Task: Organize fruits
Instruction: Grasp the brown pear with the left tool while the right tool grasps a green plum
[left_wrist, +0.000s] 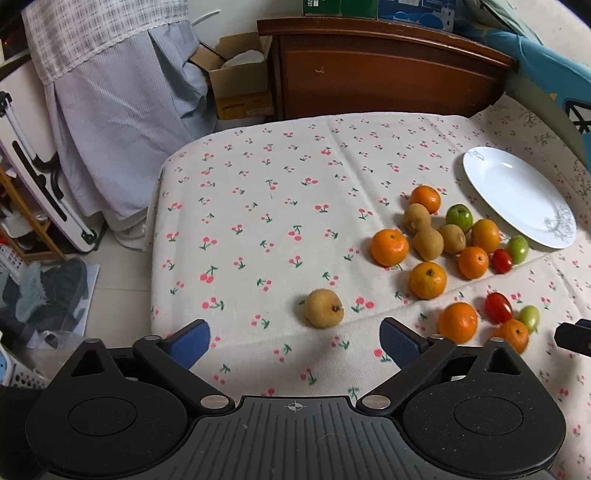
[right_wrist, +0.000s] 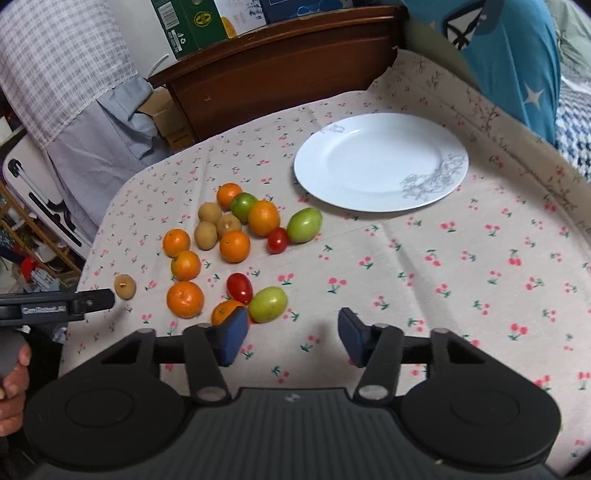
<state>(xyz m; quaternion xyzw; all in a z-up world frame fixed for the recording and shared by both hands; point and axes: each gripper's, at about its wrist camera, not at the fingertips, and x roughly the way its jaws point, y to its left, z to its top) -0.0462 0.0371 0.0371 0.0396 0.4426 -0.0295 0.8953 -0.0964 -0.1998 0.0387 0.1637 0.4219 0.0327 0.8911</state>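
The fruit lies loose on the cherry-print cloth (right_wrist: 424, 266), none of it on the white plate (right_wrist: 380, 162) yet, so by my reading the sorting has hardly begun. Most pieces sit in a cluster to the left of the plate and a little nearer: oranges, brown round fruits, green fruits and small red tomatoes, several touching each other. One brown fruit (left_wrist: 324, 308) sits alone, apart from the cluster on its near left side.

The left gripper (left_wrist: 295, 345) hangs just short of that lone brown fruit, its blue pads spread wide with nothing between them. The fruit lies roughly on its centre line, so this looks like the approach before a first pick. The next move would be to ease forward and down until the pads flank the fruit, then close gently, since a round fruit may roll on the soft cloth.

The right gripper (right_wrist: 291, 339) is also spread wide and empty, low over the cloth. Its left pad is just beside an orange (right_wrist: 226, 312) and a green fruit (right_wrist: 268, 304) at the near end of the group.

The bare cloth right of the cluster and near the plate gives a free path. The cloth's left edge drops to the floor not far beyond the lone fruit, so a push that way could lose it.
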